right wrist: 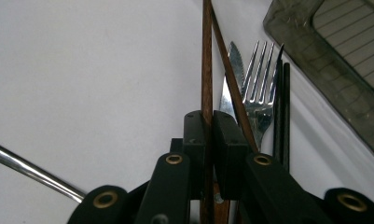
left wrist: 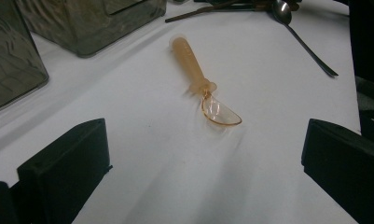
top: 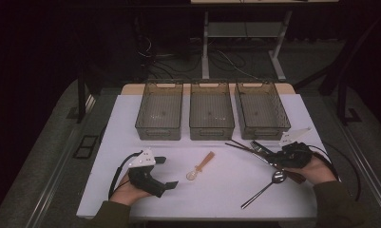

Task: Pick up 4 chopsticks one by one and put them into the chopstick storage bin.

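Pinching a brown chopstick (right wrist: 206, 60) between its pads, the right claw (right wrist: 211, 122) seems clamped just beside the fork (right wrist: 259, 79).

Brown chopstick (right wrist: 206, 56); orange translucent spoon (left wrist: 201, 79); silver fork (right wrist: 259, 84); white table (top: 226, 190).

three bins (top: 159, 111), two spoons (top: 200, 166), one fork (right wrist: 259, 88), one knife (right wrist: 232, 77).
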Tool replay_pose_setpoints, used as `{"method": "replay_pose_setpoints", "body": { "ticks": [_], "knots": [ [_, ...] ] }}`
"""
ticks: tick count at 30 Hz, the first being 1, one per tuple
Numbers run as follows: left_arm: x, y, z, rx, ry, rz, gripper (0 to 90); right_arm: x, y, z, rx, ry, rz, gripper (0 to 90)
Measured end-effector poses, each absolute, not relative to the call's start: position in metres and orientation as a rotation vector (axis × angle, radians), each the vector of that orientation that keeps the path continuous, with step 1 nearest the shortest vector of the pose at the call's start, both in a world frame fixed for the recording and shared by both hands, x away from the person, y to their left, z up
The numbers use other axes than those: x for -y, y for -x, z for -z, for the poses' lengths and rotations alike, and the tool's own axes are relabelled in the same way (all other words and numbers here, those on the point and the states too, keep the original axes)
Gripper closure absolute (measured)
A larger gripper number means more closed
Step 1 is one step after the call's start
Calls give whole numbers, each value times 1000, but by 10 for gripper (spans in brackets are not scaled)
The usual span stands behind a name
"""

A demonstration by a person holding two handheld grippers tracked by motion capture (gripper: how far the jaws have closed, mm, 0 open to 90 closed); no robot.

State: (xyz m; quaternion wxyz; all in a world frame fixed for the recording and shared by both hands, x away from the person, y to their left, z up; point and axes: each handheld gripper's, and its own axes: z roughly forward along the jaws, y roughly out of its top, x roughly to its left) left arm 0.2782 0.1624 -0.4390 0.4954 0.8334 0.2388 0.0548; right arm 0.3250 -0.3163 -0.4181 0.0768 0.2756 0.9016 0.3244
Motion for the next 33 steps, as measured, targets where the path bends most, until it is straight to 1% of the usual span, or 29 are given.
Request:
{"method": "replay_pose_setpoints", "body": {
  "ticks": [14, 27, 33],
  "knots": [
    [-163, -280, 440, -598, -2022, -144, 0, 311, -323, 402, -2634, -880, -1135, 837],
    [-163, -281, 440, -643, -2022, -138, 0, 283, -324, 391, -2597, -909, -1252, 837],
    [-162, -279, 440, -634, -2025, -142, 0, 270, -326, 386, -2572, -918, -1298, 837]
  ]
}}
